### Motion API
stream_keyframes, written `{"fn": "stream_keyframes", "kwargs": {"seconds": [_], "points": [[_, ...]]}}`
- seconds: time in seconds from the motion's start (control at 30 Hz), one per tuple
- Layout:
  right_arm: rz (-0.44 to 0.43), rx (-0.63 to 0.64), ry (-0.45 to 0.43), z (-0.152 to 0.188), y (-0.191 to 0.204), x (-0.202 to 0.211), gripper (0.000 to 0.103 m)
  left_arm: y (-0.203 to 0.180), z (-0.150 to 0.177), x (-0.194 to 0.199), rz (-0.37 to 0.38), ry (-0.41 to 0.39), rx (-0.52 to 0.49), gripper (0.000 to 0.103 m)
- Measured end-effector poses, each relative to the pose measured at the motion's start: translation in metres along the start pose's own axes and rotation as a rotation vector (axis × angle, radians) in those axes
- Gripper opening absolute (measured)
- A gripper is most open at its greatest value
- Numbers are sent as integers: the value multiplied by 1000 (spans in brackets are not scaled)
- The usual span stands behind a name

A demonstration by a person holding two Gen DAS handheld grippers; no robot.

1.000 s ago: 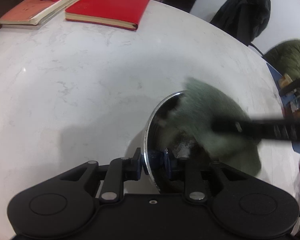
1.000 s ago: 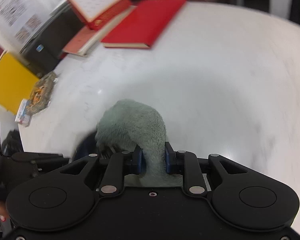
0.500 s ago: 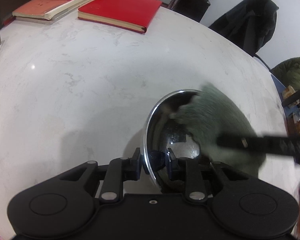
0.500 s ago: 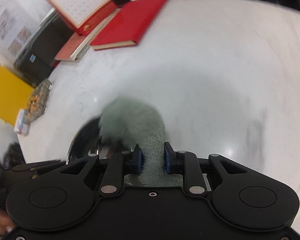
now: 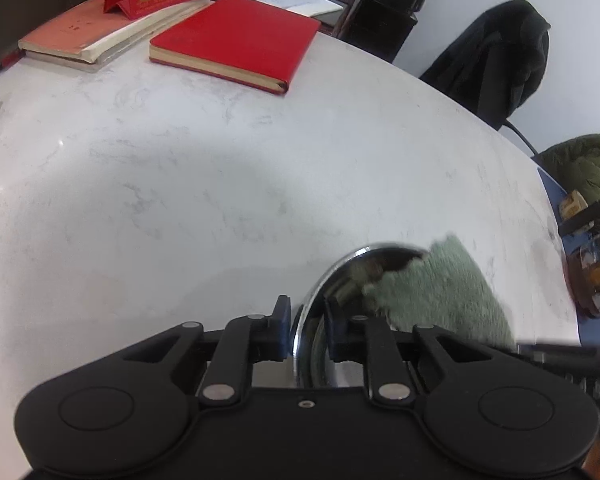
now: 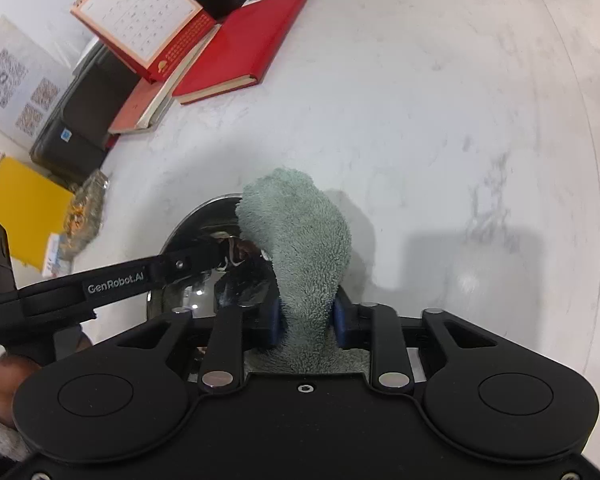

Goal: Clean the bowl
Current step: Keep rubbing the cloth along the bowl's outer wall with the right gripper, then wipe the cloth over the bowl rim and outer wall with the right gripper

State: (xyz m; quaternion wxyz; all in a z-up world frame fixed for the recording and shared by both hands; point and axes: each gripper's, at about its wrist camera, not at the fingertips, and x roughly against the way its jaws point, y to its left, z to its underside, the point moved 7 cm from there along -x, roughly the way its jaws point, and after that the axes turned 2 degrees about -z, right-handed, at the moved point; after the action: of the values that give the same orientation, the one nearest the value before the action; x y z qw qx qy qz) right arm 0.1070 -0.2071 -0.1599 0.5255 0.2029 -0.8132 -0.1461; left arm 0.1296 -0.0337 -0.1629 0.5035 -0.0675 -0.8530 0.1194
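A shiny steel bowl point(image 5: 328, 276) stands tilted on the white marble table point(image 5: 180, 180). My left gripper point(image 5: 306, 320) is shut on its near rim, one pad outside and one inside. A grey-green fluffy cloth point(image 5: 440, 292) drapes over the bowl's far right rim. In the right wrist view the cloth point(image 6: 300, 232) rises between the blue pads of my right gripper point(image 6: 308, 316). Its jaws are closing and the pads press on the cloth. The bowl point(image 6: 204, 224) lies left of the cloth, with a finger of my left gripper point(image 6: 180, 260) reaching across it.
A red notebook point(image 5: 236, 40) and a stack of books with a desk calendar point(image 5: 100, 36) lie at the table's far side. A chair with a dark coat point(image 5: 496, 56) and a green jacket point(image 5: 580, 168) stand beyond the edge. A glass pot point(image 5: 596, 280) sits at the right.
The cloth has slid from the bowl's middle to its far right rim, baring more of the shiny inside. My left gripper keeps its hold on the rim.
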Motion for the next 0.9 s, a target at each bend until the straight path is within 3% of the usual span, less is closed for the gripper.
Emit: {"fn": "stream_keyframes", "kwargs": {"seconds": [0.13,0.27,0.5,0.57,0.73,0.83,0.9], "points": [[30,106,31,-15,5,-4,21,-1,18,1,27,33,7,14],[62,286,77,-32,20,-12,21,0,9,4,22,23,-23,14],[90,516,97,-48,53,-22,22,-2,5,-11,72,73,-50,16],[89,489,90,-49,51,-23,22,-1,7,-11,69,61,-26,16],[88,228,104,-26,9,-7,22,1,11,-10,66,39,38,17],[112,244,103,-13,13,1,22,1,11,-10,62,54,28,19],[122,303,77,-25,23,-1,22,1,12,-11,64,63,20,20]]}}
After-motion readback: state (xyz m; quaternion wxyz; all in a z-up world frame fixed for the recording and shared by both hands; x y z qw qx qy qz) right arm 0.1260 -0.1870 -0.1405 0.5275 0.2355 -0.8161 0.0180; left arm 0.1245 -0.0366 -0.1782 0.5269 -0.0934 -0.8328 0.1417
